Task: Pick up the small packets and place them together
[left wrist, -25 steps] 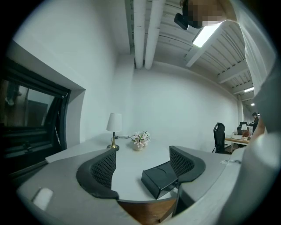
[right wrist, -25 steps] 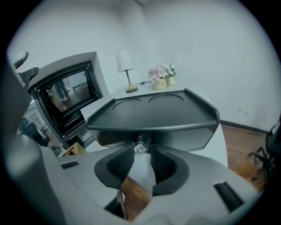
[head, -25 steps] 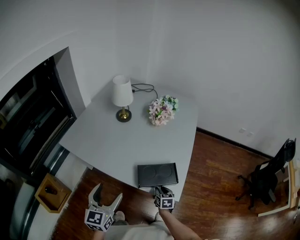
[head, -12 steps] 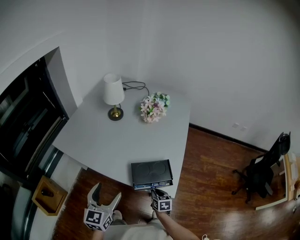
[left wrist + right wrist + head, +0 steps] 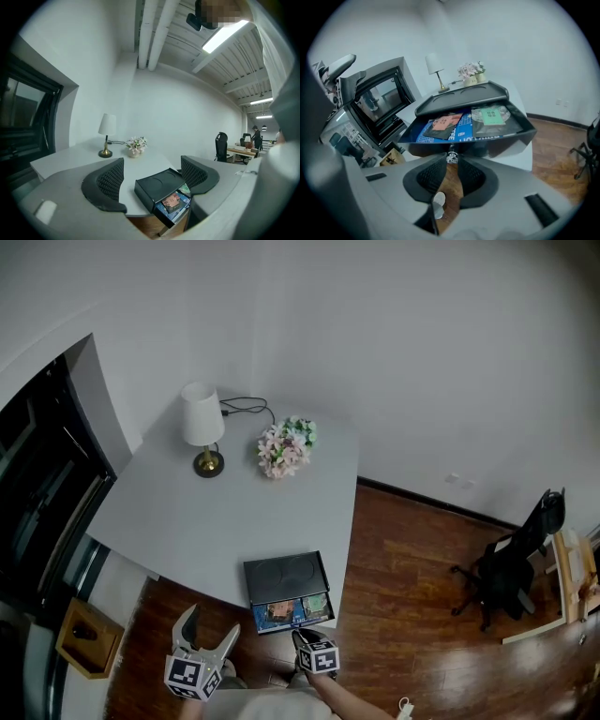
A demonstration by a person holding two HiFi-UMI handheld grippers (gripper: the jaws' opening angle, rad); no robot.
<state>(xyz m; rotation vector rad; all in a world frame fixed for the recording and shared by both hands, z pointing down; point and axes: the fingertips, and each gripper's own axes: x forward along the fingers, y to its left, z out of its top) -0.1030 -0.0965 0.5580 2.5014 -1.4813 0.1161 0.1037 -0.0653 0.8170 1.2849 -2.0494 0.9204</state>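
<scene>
Showing from overhead: one grey table (image 5: 216, 512) carrying one lamp (image 5: 202, 423) at upper left, one bunch of flowers (image 5: 284, 444) and one black box (image 5: 286, 573). At lower left, the left gripper (image 5: 211, 622) points roughly level, jaws wide apart and empty. At lower centre, the right gripper (image 5: 300, 636) tilts downward; its jaws, which have just been closing, clamp the drawer knob (image 5: 451, 157). Three small packets (image 5: 443, 124) lie in the open drawer (image 5: 497, 143).

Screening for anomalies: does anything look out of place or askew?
Nothing spilled or damaged. The black rectangular drawer box sits at the grey table's near edge, its open drawer of small packets overhanging the wooden floor.
</scene>
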